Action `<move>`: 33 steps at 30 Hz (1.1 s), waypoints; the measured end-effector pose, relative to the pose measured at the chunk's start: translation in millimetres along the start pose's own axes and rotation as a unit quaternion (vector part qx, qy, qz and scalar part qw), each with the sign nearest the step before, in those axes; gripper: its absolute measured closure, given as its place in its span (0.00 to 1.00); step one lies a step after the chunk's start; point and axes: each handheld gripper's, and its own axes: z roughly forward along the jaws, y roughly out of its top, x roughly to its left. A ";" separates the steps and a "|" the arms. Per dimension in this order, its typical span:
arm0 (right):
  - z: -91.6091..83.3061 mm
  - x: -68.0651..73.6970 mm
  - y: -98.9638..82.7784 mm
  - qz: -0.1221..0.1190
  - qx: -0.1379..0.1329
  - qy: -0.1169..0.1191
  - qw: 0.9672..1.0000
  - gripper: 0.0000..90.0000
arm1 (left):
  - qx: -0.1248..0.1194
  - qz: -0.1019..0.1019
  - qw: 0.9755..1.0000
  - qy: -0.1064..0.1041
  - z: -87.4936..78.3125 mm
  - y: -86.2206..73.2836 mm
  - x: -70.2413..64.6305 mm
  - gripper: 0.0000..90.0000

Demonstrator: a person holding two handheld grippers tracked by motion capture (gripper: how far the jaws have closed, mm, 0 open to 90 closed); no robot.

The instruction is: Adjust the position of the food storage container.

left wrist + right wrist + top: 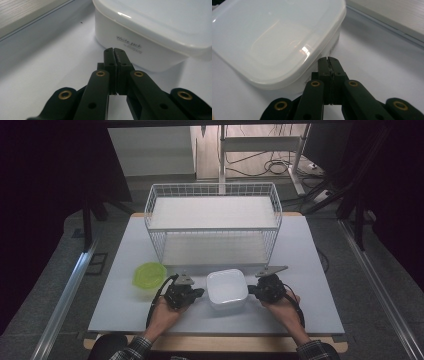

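White lidded plastic container [227, 289] at the near middle of the worktop [300, 250], just in front of the white wire shelf rack [213, 222]. Left gripper [199, 293] at its left side, jaws pressed together on nothing, tips close to the container wall. Right gripper [251, 290] at its right side, likewise closed and empty. Green bowl [149, 275] farther left, apart from the container.
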 end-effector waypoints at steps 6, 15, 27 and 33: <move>-0.1 10.3 -1.0 -0.006 0.002 0.010 1.000 0.99 | 0.000 0.001 1.000 -0.002 -1.9 -0.4 -0.3 0.99; -0.7 18.9 -2.6 -0.012 0.002 0.024 1.000 0.99 | 0.002 -0.005 1.000 0.007 -4.4 -1.4 3.5 0.99; -17.4 15.6 -6.8 -0.012 -0.027 -0.002 1.000 0.76 | -0.016 -0.001 0.999 0.038 -30.6 -8.9 7.7 0.71; -24.8 18.3 -6.8 -0.018 -0.049 -0.011 0.999 0.60 | -0.032 -0.002 0.998 0.048 -39.6 -12.8 8.3 0.49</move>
